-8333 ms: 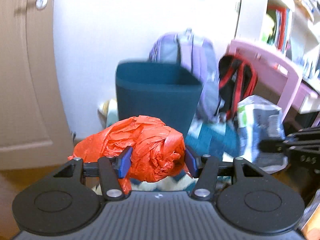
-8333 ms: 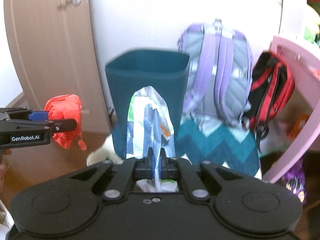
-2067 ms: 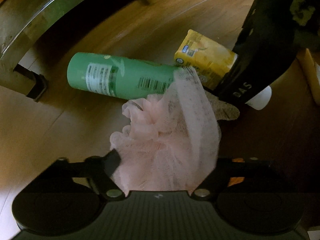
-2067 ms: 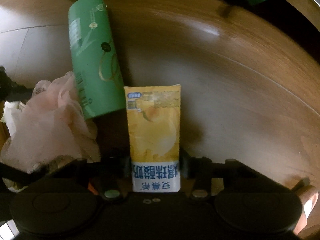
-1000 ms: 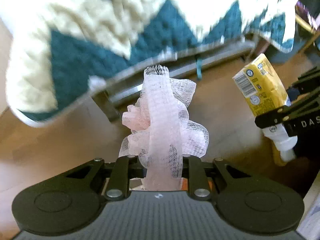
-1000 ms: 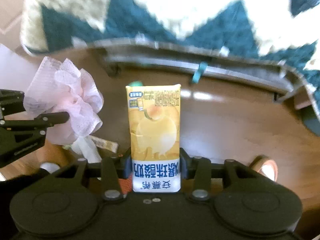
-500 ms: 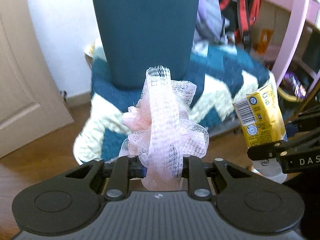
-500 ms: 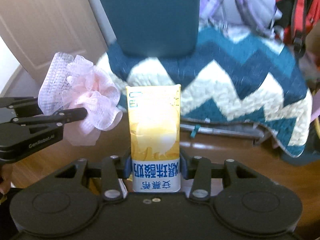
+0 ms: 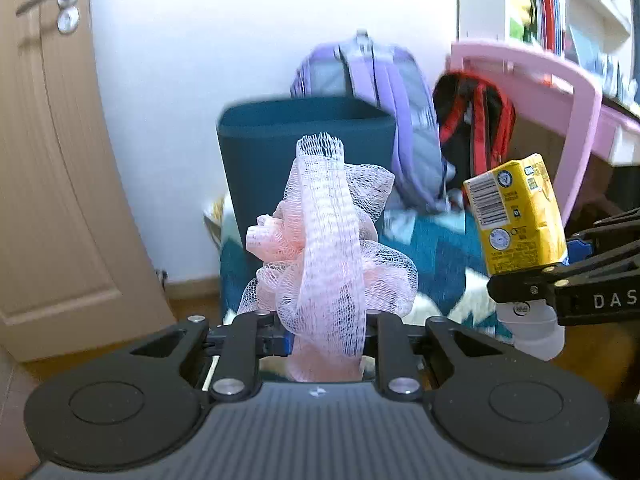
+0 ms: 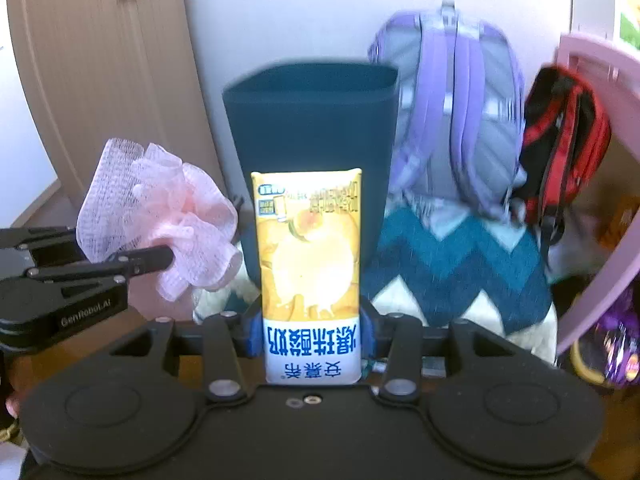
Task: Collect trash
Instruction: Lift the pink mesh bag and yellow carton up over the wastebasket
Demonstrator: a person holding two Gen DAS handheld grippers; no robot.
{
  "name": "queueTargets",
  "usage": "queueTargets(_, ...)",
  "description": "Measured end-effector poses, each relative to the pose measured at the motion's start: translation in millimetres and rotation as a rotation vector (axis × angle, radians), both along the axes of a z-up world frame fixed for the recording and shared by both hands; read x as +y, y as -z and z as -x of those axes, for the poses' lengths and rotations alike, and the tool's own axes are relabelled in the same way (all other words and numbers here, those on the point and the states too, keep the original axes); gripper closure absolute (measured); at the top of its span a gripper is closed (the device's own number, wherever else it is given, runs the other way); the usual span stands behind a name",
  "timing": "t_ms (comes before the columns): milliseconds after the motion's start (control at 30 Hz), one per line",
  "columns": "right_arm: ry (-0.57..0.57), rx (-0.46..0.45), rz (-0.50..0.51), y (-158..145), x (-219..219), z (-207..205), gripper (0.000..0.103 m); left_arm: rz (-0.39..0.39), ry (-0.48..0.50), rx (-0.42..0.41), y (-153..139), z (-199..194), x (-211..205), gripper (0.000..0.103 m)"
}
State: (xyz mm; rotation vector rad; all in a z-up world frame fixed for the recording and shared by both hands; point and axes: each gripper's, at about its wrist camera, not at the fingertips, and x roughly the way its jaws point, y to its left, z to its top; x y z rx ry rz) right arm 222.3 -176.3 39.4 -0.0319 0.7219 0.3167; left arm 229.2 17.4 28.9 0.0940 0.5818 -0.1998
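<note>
- Room: white wall behind, wooden door (image 9: 52, 168) left of the bin (image 9: 308, 152), wood floor (image 9: 192, 308) at the door's foot.
- Bin is dark teal, open top, upright, standing on a teal-and-cream zigzag blanket (image 10: 460, 268) that spreads to the bin's right.
- Right of the bin: purple backpack (image 10: 452, 108) leaning against the wall, touching or just beside the bin's right edge; can't tell which.
- Further right of the bin: red-and-black backpack (image 10: 564, 136) hanging at a pink chair frame (image 9: 576, 120); pink table (image 9: 620, 136) and a bookshelf (image 9: 560, 8) beyond that.
- Bin rim is unobstructed from above; the gap between bin and door is bare wall and floor.
- Left tool (image 9: 324, 336): clenched on a pink mesh bath puff (image 9: 332, 256), held in front of the bin, below its rim.
- Right tool (image 10: 310, 340): clamped on a yellow milk carton (image 10: 308, 264) at its white lower end, carton upright, in front of the bin and just below its rim.
- Puff sits left of the carton, near but apart.
- Count: one bin, two backpacks, two tools, two trash items held.
</note>
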Motion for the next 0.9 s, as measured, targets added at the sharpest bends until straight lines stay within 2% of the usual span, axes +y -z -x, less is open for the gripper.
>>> queueTargets(200,0.002,-0.115,-0.002,-53.1,-0.2,-17.9,0.059,0.007,-0.015,-0.09,-46.6,-9.0,-4.5,0.083)
queueTargets(433,0.017,-0.19,-0.005,-99.8,2.1,-55.4,0.059,0.025,-0.055,-0.134,-91.3,-45.9,0.8,0.083)
queueTargets(700,0.041,-0.229,-0.008,-124.3,10.1,-115.2,0.059,0.025,-0.106,-0.152,-114.2,-101.8,4.7,0.083)
queueTargets(900,0.059,-0.194,-0.026,-114.6,13.0,-166.6,0.059,0.031,-0.097,-0.136,-111.9,-147.1,-0.5,0.083)
